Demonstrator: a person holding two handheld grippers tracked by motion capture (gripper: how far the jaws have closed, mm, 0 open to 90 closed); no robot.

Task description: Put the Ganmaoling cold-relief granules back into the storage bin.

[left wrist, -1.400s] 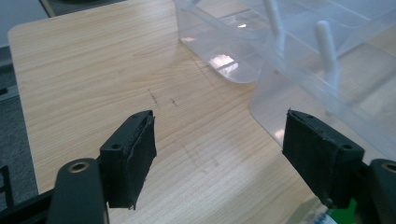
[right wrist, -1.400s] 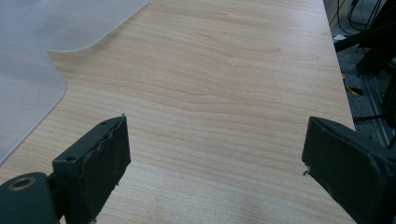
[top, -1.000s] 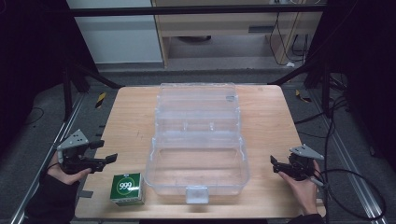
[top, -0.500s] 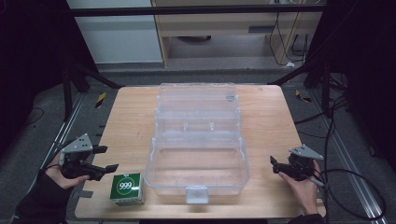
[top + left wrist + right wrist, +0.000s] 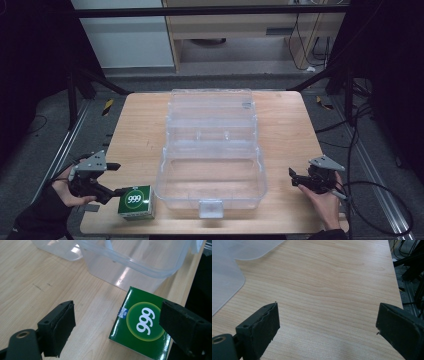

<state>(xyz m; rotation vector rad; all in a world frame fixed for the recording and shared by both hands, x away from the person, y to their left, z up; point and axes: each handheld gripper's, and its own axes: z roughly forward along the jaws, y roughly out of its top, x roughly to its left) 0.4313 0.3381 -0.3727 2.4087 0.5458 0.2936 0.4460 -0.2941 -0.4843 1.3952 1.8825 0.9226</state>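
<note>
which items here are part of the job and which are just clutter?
In the job:
- small green cardboard box marked 999, flat on the table
- left hand-held gripper, jaws just opened, box between them but unpressed
- open clear plastic storage box

Lying about:
- light wooden table
- right hand-held gripper, open over bare wood

Left hand-held gripper (image 5: 116, 191) beside green box (image 5: 136, 202), clear case (image 5: 212, 150) on table (image 5: 137, 130)

Left gripper (image 5: 116, 191) now lower and closer to the green box (image 5: 136, 201) than a second ago, tips almost at its left side, jaws just opening wider, the box partly between them but untouched
</note>
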